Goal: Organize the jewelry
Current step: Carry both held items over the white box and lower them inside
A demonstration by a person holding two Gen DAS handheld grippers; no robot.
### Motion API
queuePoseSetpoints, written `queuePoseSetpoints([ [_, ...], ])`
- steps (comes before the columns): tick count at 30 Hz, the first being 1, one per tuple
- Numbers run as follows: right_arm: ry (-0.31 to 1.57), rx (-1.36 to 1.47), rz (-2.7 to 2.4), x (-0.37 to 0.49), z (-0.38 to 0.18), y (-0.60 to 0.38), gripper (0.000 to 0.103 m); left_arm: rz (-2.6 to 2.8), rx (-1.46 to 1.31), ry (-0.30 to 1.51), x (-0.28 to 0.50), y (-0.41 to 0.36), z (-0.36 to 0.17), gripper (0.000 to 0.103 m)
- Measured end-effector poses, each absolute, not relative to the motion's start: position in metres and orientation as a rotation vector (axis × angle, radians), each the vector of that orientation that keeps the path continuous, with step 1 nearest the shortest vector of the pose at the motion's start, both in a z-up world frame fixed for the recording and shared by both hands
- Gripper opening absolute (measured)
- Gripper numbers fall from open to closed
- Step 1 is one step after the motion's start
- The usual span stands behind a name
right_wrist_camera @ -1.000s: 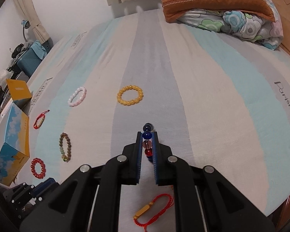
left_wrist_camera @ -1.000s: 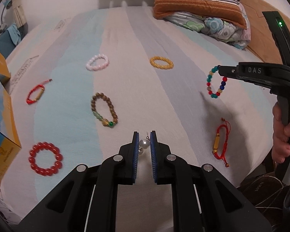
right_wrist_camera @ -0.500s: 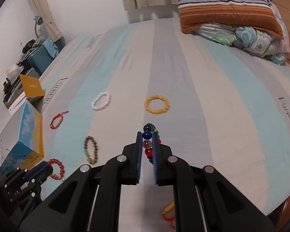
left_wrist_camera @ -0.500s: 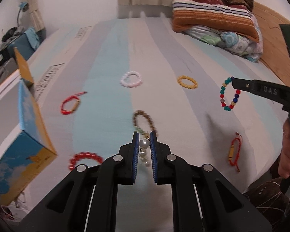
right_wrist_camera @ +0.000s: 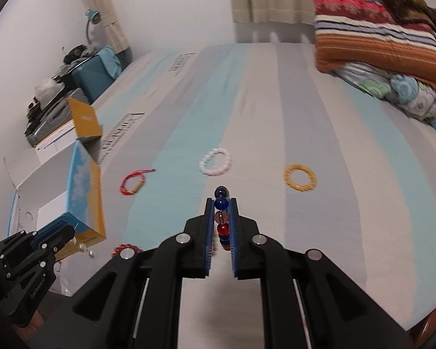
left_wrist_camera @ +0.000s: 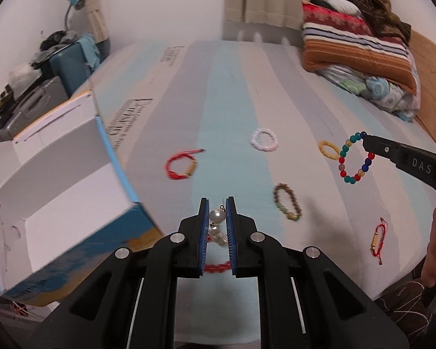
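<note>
My left gripper (left_wrist_camera: 217, 205) is shut on a white pearl piece (left_wrist_camera: 216, 215), with more pearls dangling below. It hangs above the bed, just right of an open blue and yellow box (left_wrist_camera: 61, 200) with a white inside. My right gripper (right_wrist_camera: 221, 203) is shut on a multicoloured bead bracelet (right_wrist_camera: 221, 203); that bracelet (left_wrist_camera: 353, 158) dangles from the right gripper (left_wrist_camera: 364, 141) in the left wrist view. The left gripper (right_wrist_camera: 69, 237) shows at the lower left of the right wrist view, beside the box (right_wrist_camera: 85, 192).
On the striped bed sheet (left_wrist_camera: 232, 93) lie a pink-white bracelet (left_wrist_camera: 264, 139), a yellow one (left_wrist_camera: 328, 149), a brown one (left_wrist_camera: 287, 202), two red cord ones (left_wrist_camera: 181, 164) (left_wrist_camera: 376, 237) and a red bead one (left_wrist_camera: 216, 267). Folded bedding (left_wrist_camera: 354, 43) sits far right. A cluttered case (left_wrist_camera: 69, 61) stands left.
Both grippers have risen and swung left toward the box, each still holding its piece. The box's open inside has come into the left wrist view.
</note>
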State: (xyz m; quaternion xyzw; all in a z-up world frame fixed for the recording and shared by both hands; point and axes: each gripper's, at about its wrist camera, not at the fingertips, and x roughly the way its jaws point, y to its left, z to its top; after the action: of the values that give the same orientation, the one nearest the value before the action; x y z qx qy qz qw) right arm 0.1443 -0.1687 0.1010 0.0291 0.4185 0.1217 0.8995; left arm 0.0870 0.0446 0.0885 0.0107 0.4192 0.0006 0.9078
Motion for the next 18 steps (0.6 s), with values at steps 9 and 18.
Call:
queuePoseSetpoints([
  [9,0.844,0.0,0.331,0.143,0.125,-0.096,0.009,0.09,-0.009,0.82,0.076,0.111,0.12,0.011],
  [18,0.822,-0.055,0.418,0.141,0.145,-0.016,0.009,0.187,-0.047,0.798,0.056,0.182,0.139,0.011],
])
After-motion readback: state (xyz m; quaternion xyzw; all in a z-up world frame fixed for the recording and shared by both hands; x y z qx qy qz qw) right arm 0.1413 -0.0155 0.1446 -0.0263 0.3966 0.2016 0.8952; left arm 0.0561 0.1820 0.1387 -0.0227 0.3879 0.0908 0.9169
